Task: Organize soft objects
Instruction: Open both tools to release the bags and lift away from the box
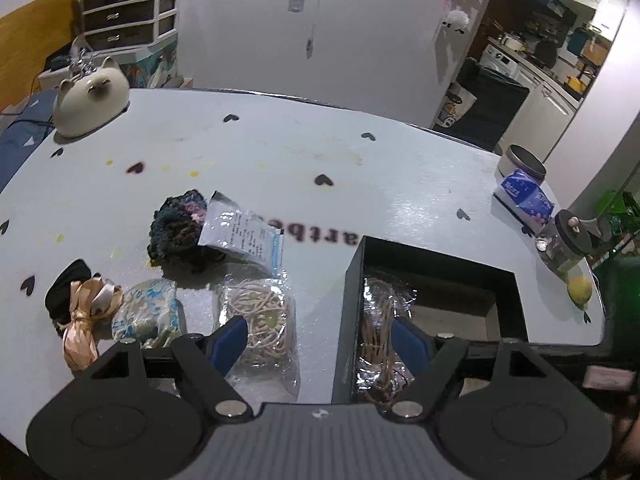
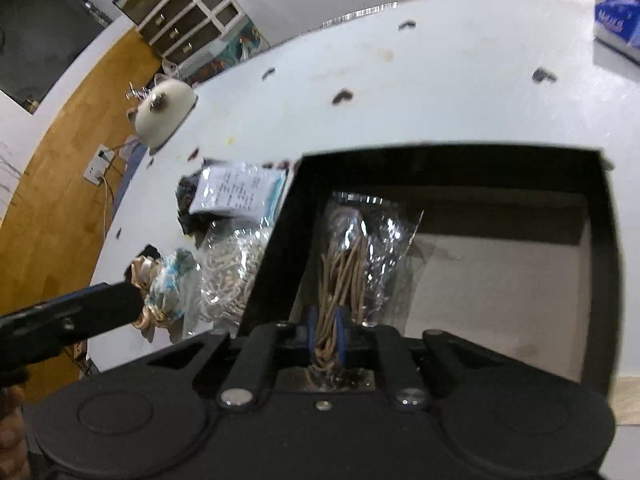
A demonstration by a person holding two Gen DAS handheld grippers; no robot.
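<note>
The bag of brown cords [image 2: 352, 264] is inside the black box [image 2: 600, 280], and the right gripper [image 2: 326, 338] has its two blue tips squeezed together on the near end of that bag. The bag reaches away from the tips toward the far wall of the box, close to the box's left wall. The rest of the box floor, off to the right of the tips, looks bare. So one soft thing is in the box, but it has not been let go. The left gripper [image 1: 320, 340] is held wide apart with nothing in it. Its left tip hangs over a bag of pale hair ties [image 1: 260, 316] on the white table [image 1: 400, 184], and its right tip is over the box. Still out on the table, further left of that gripper, are a blue flowery pouch [image 1: 148, 312], a shiny ribbon bow [image 1: 86, 316] and a small black cloth thing [image 1: 66, 288]. Ahead of it lie a dark knitted piece [image 1: 176, 228] and a flat packet with writing [image 1: 244, 236]. Most of the job looks like it is still left.
</note>
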